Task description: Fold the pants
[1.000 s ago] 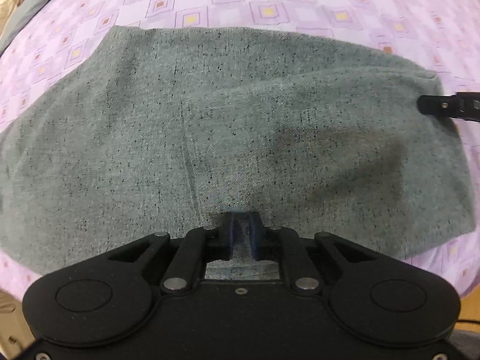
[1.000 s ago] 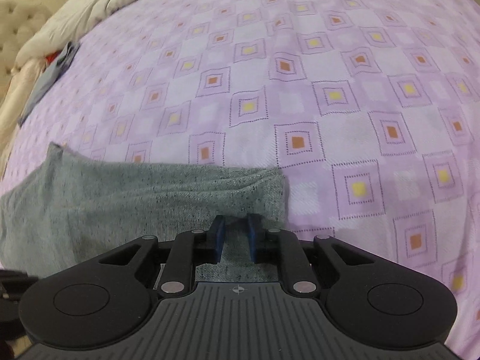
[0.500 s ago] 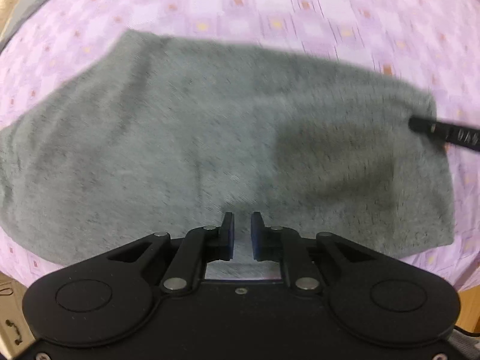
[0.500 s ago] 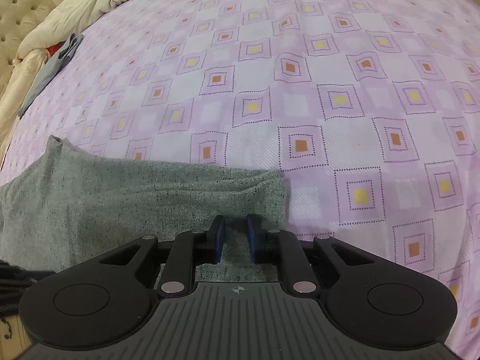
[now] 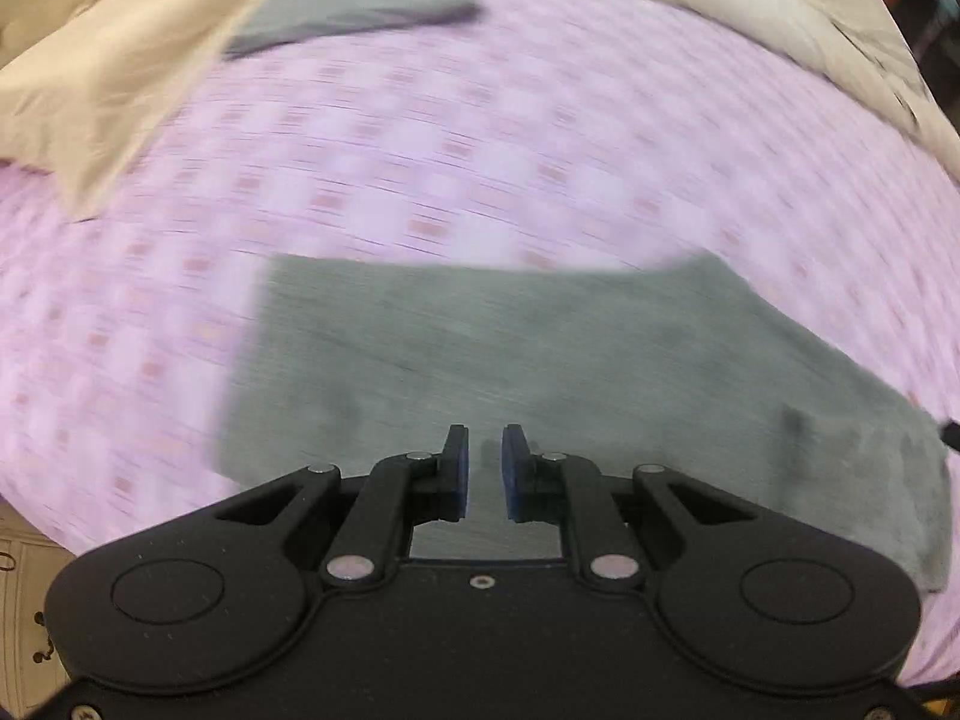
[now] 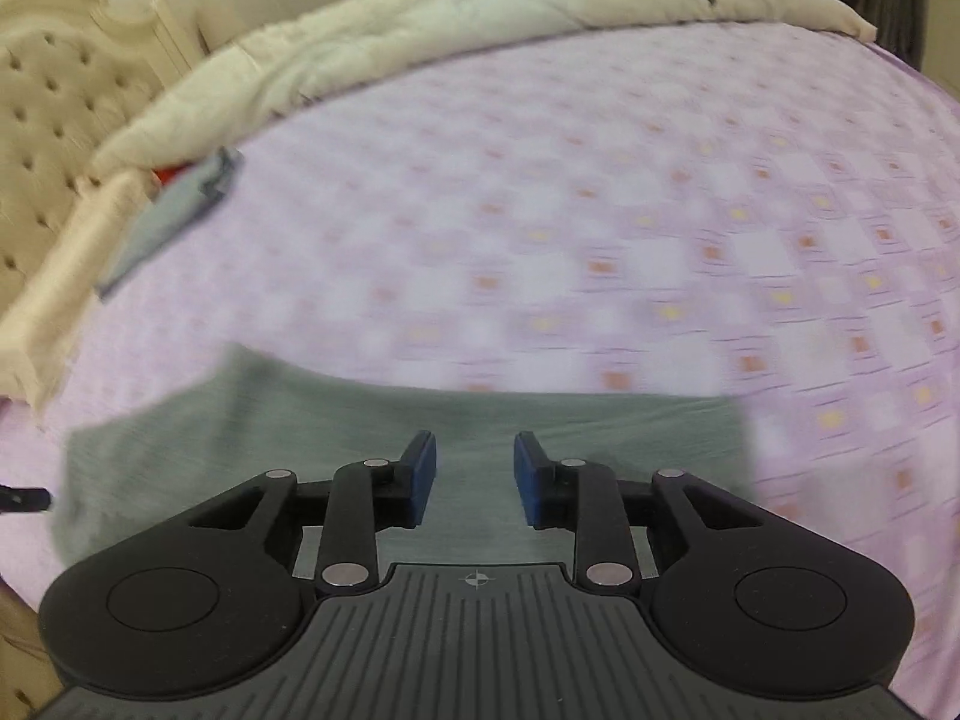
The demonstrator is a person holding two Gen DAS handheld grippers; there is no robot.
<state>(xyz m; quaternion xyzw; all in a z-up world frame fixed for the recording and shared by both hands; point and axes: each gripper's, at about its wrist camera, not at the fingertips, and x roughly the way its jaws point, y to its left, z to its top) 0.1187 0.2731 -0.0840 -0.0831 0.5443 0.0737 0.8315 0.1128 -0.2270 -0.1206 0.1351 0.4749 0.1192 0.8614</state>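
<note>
A lilac sheet [image 6: 600, 210] printed with small orange and yellow squares covers the bed. A cream quilt [image 6: 420, 18] lies bunched along the bed's far edge. At the far left corner a folded grey cloth [image 6: 168, 210] rests beside a tufted cream headboard [image 6: 48, 96], with something red [image 6: 165, 173] just behind it.

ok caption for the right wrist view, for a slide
Right gripper, jaws opening and empty, above folded grey pants on a purple bedsheet.

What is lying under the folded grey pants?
The grey pants lie flat on the purple patterned bedsheet, which shows all around them. Whatever is directly beneath them, or between their layers, is covered.
</note>
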